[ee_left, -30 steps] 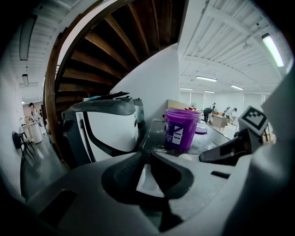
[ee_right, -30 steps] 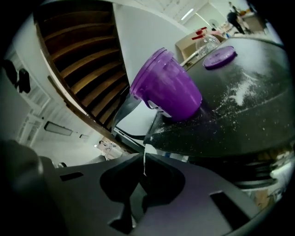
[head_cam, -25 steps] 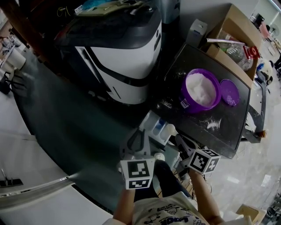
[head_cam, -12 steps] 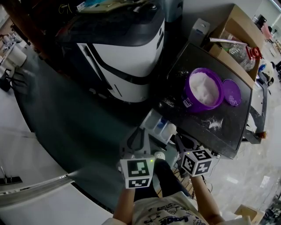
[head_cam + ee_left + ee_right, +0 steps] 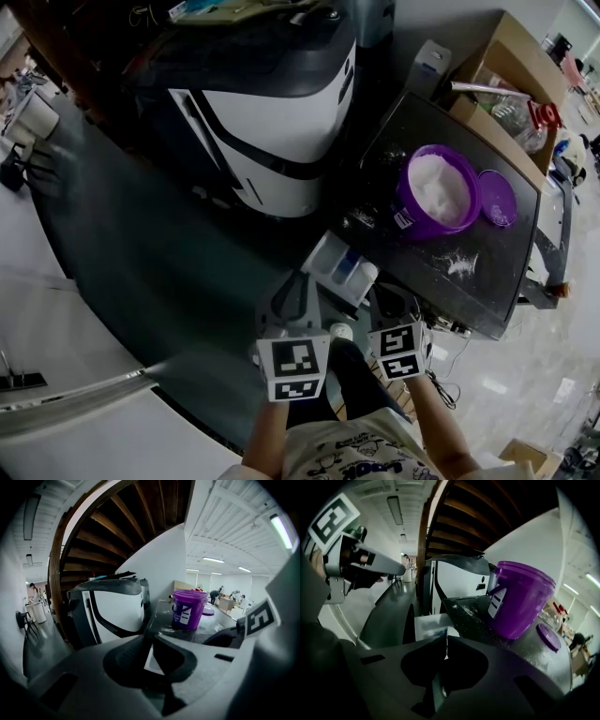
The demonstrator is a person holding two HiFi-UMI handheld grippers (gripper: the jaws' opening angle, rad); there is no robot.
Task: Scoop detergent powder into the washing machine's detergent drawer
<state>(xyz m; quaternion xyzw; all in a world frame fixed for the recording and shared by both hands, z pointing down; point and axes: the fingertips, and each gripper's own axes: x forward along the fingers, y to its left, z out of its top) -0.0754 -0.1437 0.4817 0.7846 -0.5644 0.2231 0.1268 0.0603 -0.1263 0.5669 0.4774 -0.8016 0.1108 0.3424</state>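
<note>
The left gripper (image 5: 289, 292) and right gripper (image 5: 382, 302) each have their fingers pressed together with nothing in them. Both are just by the open drawer (image 5: 342, 267). The tub (image 5: 403, 214) of powder (image 5: 441, 186) sits on the worktop (image 5: 487, 281), with its lid (image 5: 497, 197) beside it.

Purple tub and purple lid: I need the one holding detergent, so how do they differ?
The purple tub stands upright and open, filled with white powder; the purple lid lies flat beside it. The tub is tall; the lid is a low disc. The tub carries a white label; the lid shows none. Both are purple and sit on the dark table.
</note>
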